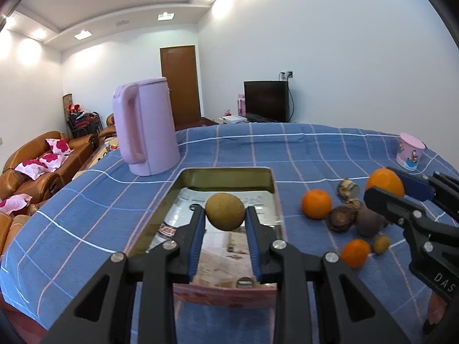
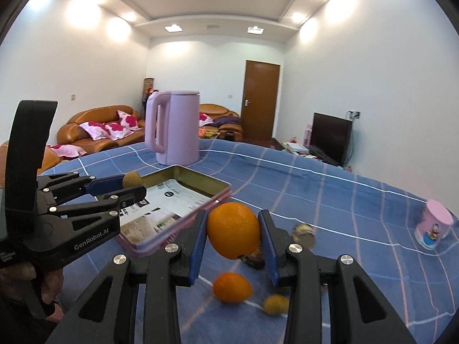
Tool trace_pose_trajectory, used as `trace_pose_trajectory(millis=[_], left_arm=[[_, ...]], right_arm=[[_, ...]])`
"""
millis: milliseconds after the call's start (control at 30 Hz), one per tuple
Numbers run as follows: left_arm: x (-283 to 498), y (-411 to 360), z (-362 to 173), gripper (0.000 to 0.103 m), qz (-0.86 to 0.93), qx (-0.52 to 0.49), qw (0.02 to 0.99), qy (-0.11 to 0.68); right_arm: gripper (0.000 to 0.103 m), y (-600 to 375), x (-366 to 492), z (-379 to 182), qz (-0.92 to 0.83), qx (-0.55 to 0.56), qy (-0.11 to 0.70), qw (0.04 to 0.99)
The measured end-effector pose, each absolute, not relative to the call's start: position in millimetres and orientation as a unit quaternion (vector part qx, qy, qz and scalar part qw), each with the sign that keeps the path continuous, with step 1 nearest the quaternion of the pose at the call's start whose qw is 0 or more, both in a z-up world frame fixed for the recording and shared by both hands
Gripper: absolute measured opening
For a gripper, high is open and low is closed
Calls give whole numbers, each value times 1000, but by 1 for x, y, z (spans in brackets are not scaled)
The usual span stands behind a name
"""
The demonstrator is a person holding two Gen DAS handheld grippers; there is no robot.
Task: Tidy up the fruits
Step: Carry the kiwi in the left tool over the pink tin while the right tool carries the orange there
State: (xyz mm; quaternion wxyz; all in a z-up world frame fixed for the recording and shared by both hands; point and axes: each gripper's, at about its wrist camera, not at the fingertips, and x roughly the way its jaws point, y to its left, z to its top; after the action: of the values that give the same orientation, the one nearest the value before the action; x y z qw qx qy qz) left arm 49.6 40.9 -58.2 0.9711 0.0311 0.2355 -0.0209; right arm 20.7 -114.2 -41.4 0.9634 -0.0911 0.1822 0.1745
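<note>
1. Looking along the left gripper (image 1: 225, 215), its blue pads are closed on a small brown-green round fruit (image 1: 225, 211), held clear above the open pink tin tray (image 1: 228, 172). The tray's paper-lined floor lies straight ahead of and beneath the fruit, its long axis running away from the tongs toward the pink kettle (image 1: 145, 126). I judge a drop needs little more than a release over the tray. Off to the right, on the blue checked cloth (image 1: 86, 200), sit the loose fruits: an orange (image 1: 316, 207), a smaller orange (image 1: 355, 253), a tiny yellow-green fruit (image 1: 381, 244) and dark, shrivelled ones (image 1: 355, 218)

2. Looking along the right gripper (image 2: 233, 235), its pads are clamped on a large orange (image 2: 233, 234), lifted off the cloth. The tray (image 2: 218, 193) lies ahead and to the left, its near corner just beside the orange, so I judge the carry must go leftward. The left gripper (image 2: 132, 185) is nearer the tray, hanging over its left edge with its fruit (image 2: 132, 179), so the two could crowd each other there. A pink cup (image 2: 433, 226) stands well apart at the right
</note>
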Motion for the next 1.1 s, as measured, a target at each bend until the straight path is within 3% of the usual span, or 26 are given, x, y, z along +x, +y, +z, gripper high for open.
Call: trace_pose_trajectory(millis=[1100], left_arm=[[111, 83, -80, 30, -15, 28, 950, 311]], right_arm=[[38, -26, 111, -71, 242, -113, 280, 922]])
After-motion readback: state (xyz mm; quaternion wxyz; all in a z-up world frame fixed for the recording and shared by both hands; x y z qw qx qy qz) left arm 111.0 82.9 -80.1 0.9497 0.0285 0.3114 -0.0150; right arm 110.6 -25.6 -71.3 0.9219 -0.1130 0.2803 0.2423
